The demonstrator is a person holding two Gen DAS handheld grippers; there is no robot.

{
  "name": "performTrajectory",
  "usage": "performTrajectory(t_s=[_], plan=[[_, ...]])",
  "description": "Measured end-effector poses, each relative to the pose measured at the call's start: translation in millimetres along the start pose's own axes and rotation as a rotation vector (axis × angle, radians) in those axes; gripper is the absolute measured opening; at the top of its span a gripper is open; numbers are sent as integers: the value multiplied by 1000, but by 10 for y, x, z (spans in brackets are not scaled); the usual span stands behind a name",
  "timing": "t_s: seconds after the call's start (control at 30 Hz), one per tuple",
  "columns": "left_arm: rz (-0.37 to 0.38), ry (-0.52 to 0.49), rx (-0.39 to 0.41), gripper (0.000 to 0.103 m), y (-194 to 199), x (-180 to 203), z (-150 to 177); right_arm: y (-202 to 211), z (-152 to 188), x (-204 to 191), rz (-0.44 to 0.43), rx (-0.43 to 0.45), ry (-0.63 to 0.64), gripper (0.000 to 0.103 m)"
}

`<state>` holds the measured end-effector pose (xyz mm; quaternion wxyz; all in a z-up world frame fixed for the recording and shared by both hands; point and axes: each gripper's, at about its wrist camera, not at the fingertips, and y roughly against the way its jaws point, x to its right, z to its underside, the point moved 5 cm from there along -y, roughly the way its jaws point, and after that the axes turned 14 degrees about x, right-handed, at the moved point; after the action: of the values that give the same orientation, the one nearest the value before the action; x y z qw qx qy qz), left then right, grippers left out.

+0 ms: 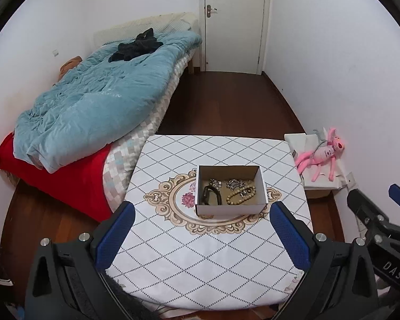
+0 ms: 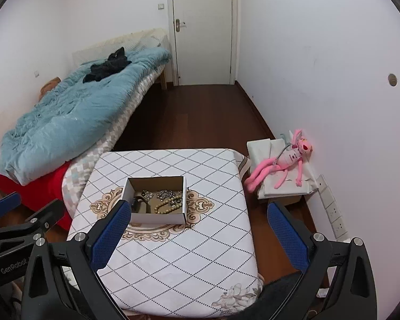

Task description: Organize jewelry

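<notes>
Jewelry (image 1: 230,192) lies heaped in an open white cardboard box with a brown inside (image 1: 231,209), which sits on the gold scrollwork medallion near the middle of the tabletop covered in a white cloth with a black diamond grid (image 1: 213,253). The box is rectangular, its long axis running left to right across the tabletop, its open mouth facing up. Inside, largest first: a dark oval bangle (image 1: 210,195) at the left, its length running front to back; a strand of pale tan round beads (image 1: 238,196) curled at the right front; and two small sparkly silver pieces (image 1: 233,184) along the back wall.

The left claw (image 1: 200,236) hangs above the near part of the tabletop with its blue-padded fingers wide apart, holding nothing. The right claw (image 2: 200,236) hangs just right of it, fingers likewise spread and empty, its left finger overlapping the box's near corner in its own view.
</notes>
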<state>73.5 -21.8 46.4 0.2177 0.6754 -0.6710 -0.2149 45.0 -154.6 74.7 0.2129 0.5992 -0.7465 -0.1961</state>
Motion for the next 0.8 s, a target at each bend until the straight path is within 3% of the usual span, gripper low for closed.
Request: performTrajectory(t_s=[0.43, 0.8], plan=[[-28, 0, -135, 103, -701, -92, 118, -917, 125, -141, -31, -147, -1, 103], [-22, -5, -182, 103, -934, -127, 188, -1201, 233, -195, -22, -209, 27, 103]])
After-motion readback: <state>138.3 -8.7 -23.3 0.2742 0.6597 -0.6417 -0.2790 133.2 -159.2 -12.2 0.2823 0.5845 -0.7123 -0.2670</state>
